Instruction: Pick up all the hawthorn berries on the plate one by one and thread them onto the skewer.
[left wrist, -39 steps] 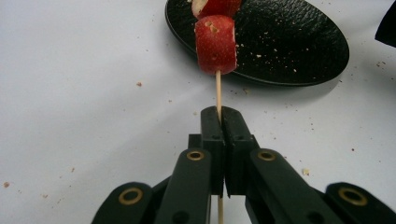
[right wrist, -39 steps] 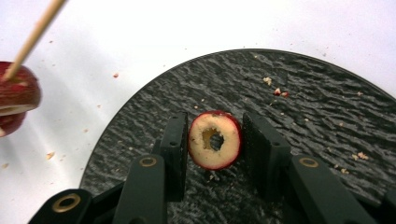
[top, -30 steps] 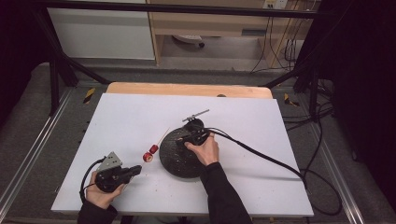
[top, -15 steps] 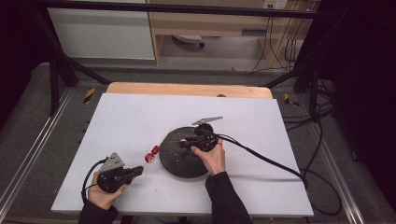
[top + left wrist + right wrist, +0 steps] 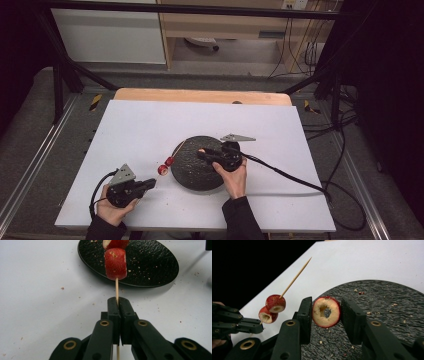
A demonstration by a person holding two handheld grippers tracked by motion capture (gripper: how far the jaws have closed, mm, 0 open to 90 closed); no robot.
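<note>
My left gripper (image 5: 150, 184) rests near the table's front left, shut on the lower end of a thin wooden skewer (image 5: 116, 290). Two red fruit pieces (image 5: 165, 166) are threaded on the skewer, the nearer piece (image 5: 115, 263) in front of the jaws, and its bare tip (image 5: 308, 260) points up and away. Over the black plate (image 5: 192, 175) my right gripper (image 5: 202, 152) is shut on a cored red fruit ring (image 5: 326, 312), held on edge between the pads just above the plate. The ring's hole faces the right gripper view's camera.
Crumbs lie scattered on the black plate (image 5: 387, 305) and on the white table top (image 5: 260, 125). The right gripper's cable (image 5: 290, 176) trails across the table to the right edge. A wooden board edge (image 5: 200, 95) runs along the back.
My right gripper has moved to the right and slightly nearer over the plate, carrying the fruit ring. The left gripper and skewer have stayed put.
</note>
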